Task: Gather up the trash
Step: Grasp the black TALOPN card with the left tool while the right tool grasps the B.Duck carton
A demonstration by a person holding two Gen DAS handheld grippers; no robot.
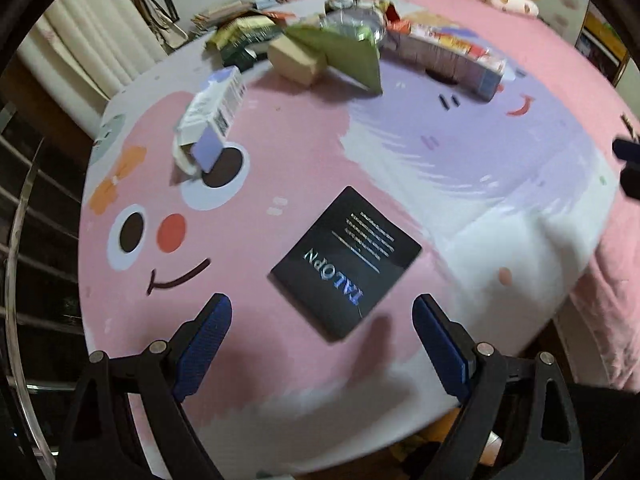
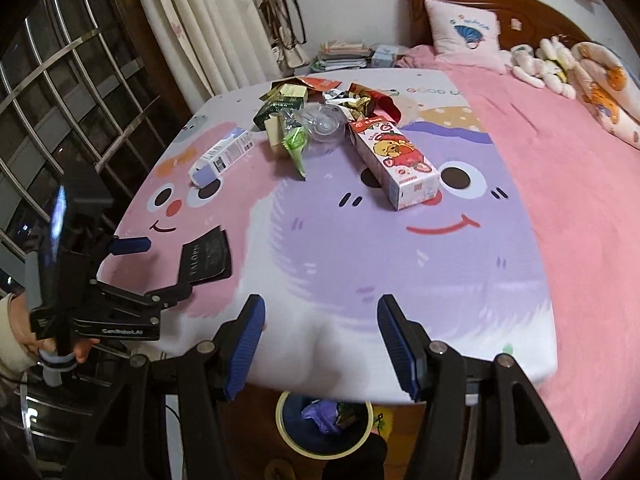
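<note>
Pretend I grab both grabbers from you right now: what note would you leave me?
Left gripper: open, empty, hovering just above the flat black packet near the bed's front edge.
Right gripper: open, empty, above the front edge.
Bin: on the floor below that edge, some rubbish already inside.
Still on the blanket: black packet, white and lilac carton, strawberry carton, and the wrapper pile at the back.
Next, probably: take the black packet and drop it in the bin.
</note>
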